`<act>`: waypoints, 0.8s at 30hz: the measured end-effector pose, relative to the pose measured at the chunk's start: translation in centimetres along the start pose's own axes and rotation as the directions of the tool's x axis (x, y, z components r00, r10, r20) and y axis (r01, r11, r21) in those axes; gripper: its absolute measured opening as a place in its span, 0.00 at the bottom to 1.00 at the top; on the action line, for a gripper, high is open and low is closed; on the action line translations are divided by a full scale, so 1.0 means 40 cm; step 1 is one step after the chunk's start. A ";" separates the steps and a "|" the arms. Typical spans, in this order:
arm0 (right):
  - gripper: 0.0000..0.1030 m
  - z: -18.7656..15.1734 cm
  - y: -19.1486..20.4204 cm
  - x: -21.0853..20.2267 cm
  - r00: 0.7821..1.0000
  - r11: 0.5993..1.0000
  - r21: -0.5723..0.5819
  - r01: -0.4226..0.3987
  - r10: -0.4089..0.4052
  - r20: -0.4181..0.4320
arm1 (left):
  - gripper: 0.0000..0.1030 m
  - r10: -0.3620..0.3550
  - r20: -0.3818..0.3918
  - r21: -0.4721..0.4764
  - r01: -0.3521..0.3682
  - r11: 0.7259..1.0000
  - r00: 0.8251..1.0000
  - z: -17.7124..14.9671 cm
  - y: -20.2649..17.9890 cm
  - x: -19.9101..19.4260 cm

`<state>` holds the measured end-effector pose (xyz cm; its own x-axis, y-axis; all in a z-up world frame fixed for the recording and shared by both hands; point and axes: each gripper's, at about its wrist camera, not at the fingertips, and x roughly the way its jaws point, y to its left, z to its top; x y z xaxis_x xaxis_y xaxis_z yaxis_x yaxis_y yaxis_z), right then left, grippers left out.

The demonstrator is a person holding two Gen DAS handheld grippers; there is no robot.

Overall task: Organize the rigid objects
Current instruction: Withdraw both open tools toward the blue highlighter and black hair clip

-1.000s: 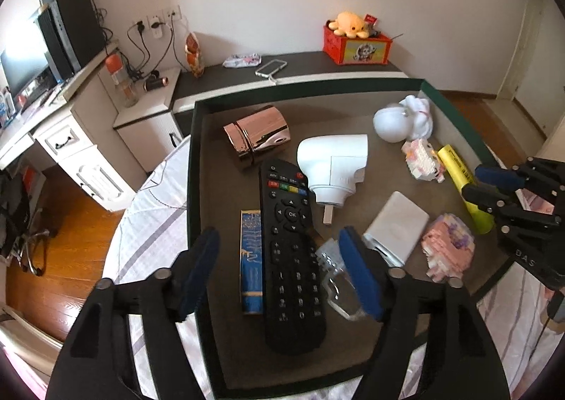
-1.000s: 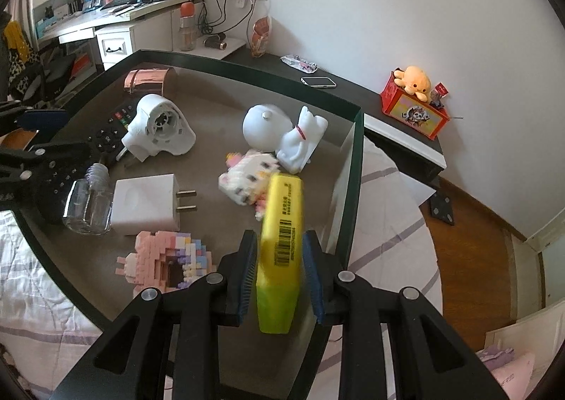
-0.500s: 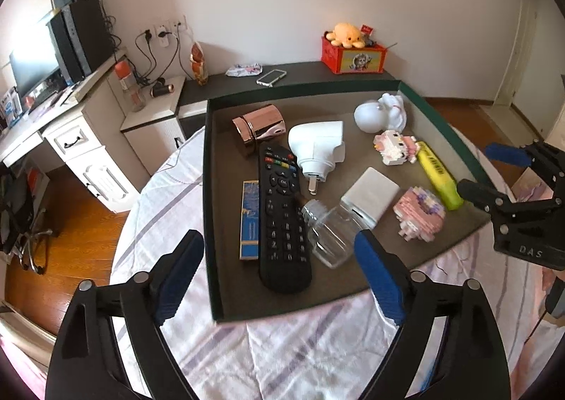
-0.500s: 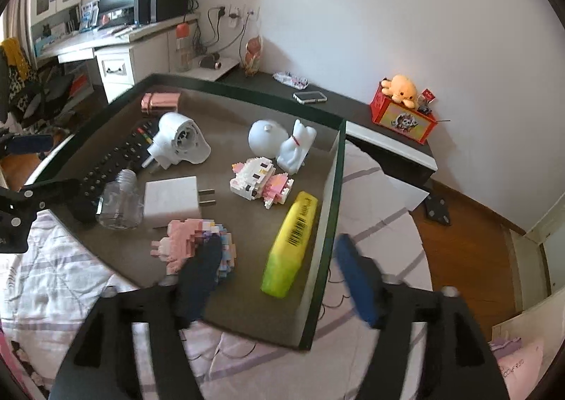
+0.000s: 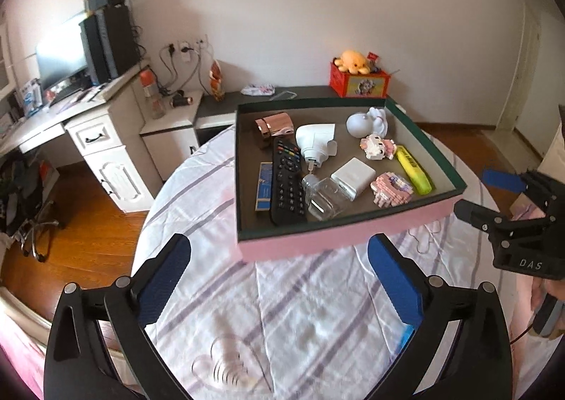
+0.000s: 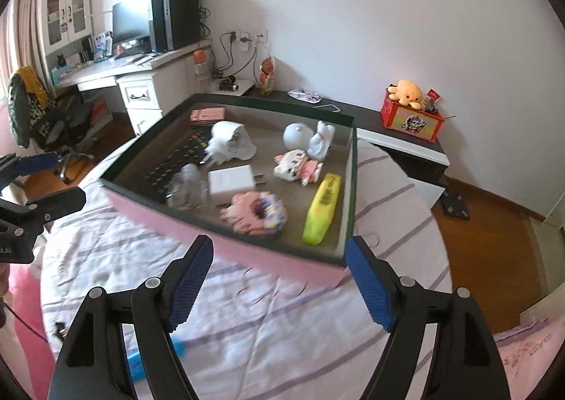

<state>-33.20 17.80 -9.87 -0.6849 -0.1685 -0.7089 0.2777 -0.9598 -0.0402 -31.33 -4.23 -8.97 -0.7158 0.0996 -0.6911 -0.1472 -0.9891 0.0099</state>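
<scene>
Pink box (image 5: 339, 237) set on striped cloth (image 5: 300, 311), remote (image 5: 286, 184), charger (image 5: 353, 177), highlighter (image 6: 323, 209) laid inside, left gripper (image 5: 279, 280) just opened wide, nothing between, right gripper (image 6: 279, 285) just opened wide, highlighter released, both held before box

I count one pink-sided tray (image 5: 339, 241) on the striped bedcover, and ten things inside it. There is one black remote (image 5: 286, 184), one blue flat packet (image 5: 264, 187), one rose-gold case (image 5: 273, 125), one white round-headed plug (image 5: 314, 142), one white square charger (image 5: 353, 177), one clear small bottle (image 5: 323, 196), one yellow highlighter (image 5: 413, 170) and one white cat figurine (image 5: 367, 122). Of brick-built toys I see two (one white-and-pink (image 5: 378, 148), one pink-and-lilac (image 5: 391, 189)). Behind the tray, I count one red box (image 5: 358, 85) bearing one orange plush octopus (image 5: 353, 60).
</scene>
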 end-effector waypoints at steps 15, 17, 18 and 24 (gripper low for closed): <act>0.77 -0.118 0.095 -0.126 0.993 0.992 0.065 -0.111 0.108 0.042 | 1.00 0.017 0.040 -0.019 -0.016 1.000 0.999 -0.175 -0.002 -0.151; 0.77 -0.136 0.112 -0.131 0.993 0.991 0.066 -0.116 0.114 0.037 | 1.00 0.011 0.040 -0.020 -0.010 1.000 0.999 -0.199 -0.003 -0.163; 0.77 -0.144 0.117 -0.132 0.993 0.991 0.068 -0.119 0.117 0.030 | 1.00 0.009 0.037 -0.021 -0.008 1.000 0.999 -0.209 -0.003 -0.166; 0.77 -0.185 0.138 -0.144 0.992 0.989 0.074 -0.125 0.125 0.015 | 1.00 0.024 0.024 -0.019 -0.024 1.000 0.999 -0.249 0.012 -0.182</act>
<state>-22.74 15.12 -11.22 -0.6550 -0.2902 -0.6977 0.3109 -0.9450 0.1012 -19.37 -6.50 -11.13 -0.7351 0.0782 -0.6734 -0.1172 -0.9930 0.0126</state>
